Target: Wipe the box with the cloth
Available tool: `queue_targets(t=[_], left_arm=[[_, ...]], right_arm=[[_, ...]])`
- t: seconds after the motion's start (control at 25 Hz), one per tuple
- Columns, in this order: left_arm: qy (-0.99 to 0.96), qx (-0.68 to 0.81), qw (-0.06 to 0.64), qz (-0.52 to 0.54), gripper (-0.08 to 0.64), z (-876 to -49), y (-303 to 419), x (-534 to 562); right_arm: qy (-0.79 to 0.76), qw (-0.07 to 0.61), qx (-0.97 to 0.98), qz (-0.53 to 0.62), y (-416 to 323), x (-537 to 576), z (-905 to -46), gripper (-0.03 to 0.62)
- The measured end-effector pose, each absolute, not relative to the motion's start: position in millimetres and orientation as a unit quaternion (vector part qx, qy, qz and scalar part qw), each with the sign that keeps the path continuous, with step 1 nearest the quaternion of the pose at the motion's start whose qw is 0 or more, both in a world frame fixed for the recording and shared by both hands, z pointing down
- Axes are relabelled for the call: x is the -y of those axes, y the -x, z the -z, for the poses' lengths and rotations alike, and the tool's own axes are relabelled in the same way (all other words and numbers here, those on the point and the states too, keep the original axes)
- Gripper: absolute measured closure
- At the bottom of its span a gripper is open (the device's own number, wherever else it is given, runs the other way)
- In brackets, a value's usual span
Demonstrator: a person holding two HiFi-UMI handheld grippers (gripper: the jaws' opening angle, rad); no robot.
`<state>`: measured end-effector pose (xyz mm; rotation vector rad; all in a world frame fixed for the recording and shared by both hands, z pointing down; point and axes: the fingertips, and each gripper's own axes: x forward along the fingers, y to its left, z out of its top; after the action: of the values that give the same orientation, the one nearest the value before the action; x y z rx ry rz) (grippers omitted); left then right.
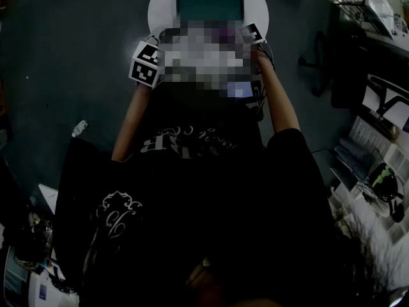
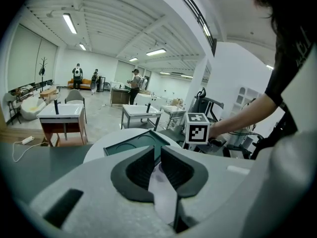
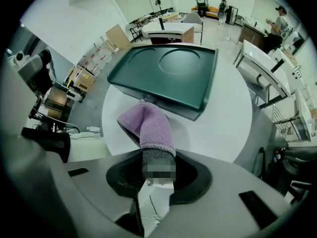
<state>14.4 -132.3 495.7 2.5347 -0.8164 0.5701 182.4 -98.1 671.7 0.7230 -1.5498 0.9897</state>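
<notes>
In the head view the dark green box (image 1: 209, 5) sits on the round white bench (image 1: 160, 5) at the top centre of the frame, long side running left to right, with a marker cube (image 1: 146, 62) at its lower left and another (image 1: 253, 32) at its lower right. In the left gripper view the left tongs (image 2: 158, 165) stand slightly spread, and we see nothing gripped in the narrow gap; the box's near corner shows just above them, a little left of centre. In the right gripper view the right tongs (image 3: 157, 170) are pinching the purple cloth (image 3: 148, 125), which sticks up the frame until its tip overlaps the box's near edge. We judge the right side nearer, so the wipe should run straight ahead, up the frame.
</notes>
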Motion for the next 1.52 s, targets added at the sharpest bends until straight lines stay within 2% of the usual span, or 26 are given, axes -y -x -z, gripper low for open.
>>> queue_targets(t=[0.24, 0.72, 1.08, 1.52], left_arm=[[-0.910, 0.283, 0.206, -0.220, 0.526, -480, -47, 148], [-0.893, 0.335, 0.217, -0.209, 0.526, -499, -60, 141], [-0.881, 0.363, 0.222, -0.207, 0.526, -500, -83, 146], [-0.849, 0.427, 0.234, -0.204, 0.526, -502, -64, 141]], right_arm=[[-0.339, 0.528, 0.643, -0.440, -238, 120, -651, 0.491], [-0.342, 0.542, 0.636, -0.430, -300, 131, -667, 0.491], [-0.312, 0.550, 0.661, -0.404, -305, 168, -666, 0.491], [-0.311, 0.562, 0.680, -0.355, -304, 248, -660, 0.491]])
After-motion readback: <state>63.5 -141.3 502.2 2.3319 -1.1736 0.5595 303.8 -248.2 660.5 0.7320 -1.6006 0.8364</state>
